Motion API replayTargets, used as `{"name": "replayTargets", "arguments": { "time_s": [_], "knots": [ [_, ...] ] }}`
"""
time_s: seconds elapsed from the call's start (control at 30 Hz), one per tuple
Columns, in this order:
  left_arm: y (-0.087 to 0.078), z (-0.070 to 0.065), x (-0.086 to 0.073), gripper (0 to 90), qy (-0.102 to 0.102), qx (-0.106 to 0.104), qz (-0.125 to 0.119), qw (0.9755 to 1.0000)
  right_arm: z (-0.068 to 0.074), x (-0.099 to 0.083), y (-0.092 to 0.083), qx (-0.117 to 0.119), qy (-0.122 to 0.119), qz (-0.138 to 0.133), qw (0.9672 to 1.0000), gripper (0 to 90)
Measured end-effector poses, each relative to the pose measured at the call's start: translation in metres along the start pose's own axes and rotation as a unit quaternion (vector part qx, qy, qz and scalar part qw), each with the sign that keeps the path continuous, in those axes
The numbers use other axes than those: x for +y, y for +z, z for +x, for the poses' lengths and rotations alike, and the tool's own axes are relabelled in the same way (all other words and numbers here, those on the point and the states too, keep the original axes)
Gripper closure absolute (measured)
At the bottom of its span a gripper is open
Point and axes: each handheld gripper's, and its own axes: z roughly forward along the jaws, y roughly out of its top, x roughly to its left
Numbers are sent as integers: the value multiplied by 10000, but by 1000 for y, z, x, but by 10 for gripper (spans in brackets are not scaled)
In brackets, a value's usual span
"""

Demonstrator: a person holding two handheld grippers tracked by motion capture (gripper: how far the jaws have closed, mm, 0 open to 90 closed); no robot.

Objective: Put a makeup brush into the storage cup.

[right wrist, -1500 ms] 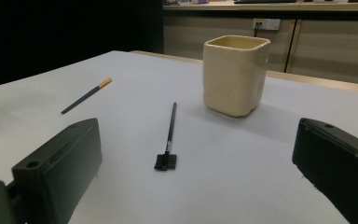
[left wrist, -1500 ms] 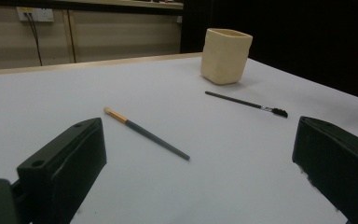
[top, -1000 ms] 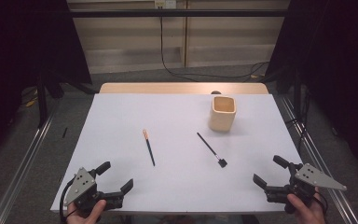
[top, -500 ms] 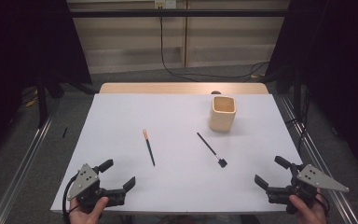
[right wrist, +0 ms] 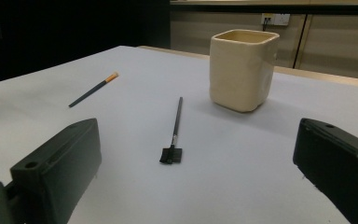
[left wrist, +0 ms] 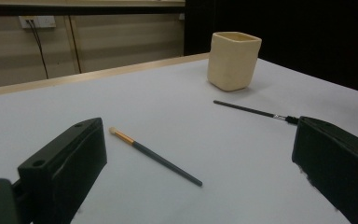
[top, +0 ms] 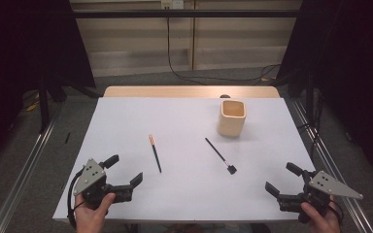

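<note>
Brushes, two thin dark sticks, lie apart mid-table: orange-tipped brush [top: 154,153] before my spread left gripper [top: 124,177], flat-headed brush [top: 220,156] before my spread right gripper [top: 282,180], near a squarish cream cup [top: 232,118].

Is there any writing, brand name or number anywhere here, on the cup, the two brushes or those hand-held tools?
None can be read.
Cream cup: plain walls, no print.
Orange-banded brush: no lettering visible on its handle.
Black flat brush: a pale band near the head, too small to tell whether it carries text.
Left gripper and right gripper: bare grey plates with holes, no label.
Wall socket: blurred, no marking legible.
</note>
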Motion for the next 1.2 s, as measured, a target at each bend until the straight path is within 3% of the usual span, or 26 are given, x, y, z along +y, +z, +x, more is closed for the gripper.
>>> {"name": "replayTargets", "arguments": {
  "time_s": [0.07,0.2,0.63,0.97,1.1,1.2],
  "knots": [
    [7,1,2,28,-51,-29,-4,10000,0,0,0,-5,1,17,10000,3],
    [20,2,14,28,31,-134,-47,9999,1,0,-1,1,-3,2,10000,2],
    [42,7,26,21,19,-320,-137,9994,3,1,-2,10,-24,3,10000,7],
    [55,14,29,21,-27,-303,-48,9995,3,1,0,32,-20,8,10000,2],
    [63,15,31,27,84,-211,-7,9997,2,1,0,37,-27,-5,10000,2],
    [67,16,32,28,19,-212,-9,9998,2,1,0,37,-41,26,10000,3]
  ]
}}
